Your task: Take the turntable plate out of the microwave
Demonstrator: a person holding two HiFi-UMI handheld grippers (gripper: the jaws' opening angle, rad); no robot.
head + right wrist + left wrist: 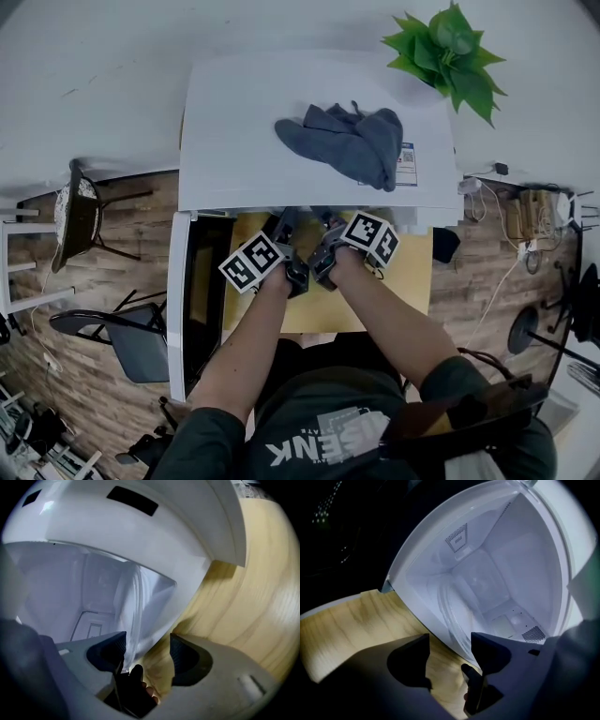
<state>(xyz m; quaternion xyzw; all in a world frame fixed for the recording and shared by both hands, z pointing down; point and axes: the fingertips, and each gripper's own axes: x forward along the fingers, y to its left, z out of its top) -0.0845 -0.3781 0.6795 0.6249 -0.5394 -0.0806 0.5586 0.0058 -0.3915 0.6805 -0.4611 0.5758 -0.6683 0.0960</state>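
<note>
The right tongs point(148, 639) stand spread wide at the open mouth of the white microwave point(244, 122). The rim of the glass turntable plate point(133, 606) is between their jaws, close against one pad but not pinched. The left tongs point(450, 639), also spread and empty, hover over the wooden counter point(356, 625) at the sill. The plate sits inside the cavity.

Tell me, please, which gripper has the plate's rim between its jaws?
The right gripper: the rim of the plate reaches between its open jaws. The left gripper has open jaws that frame mostly table, short of the plate.
</note>
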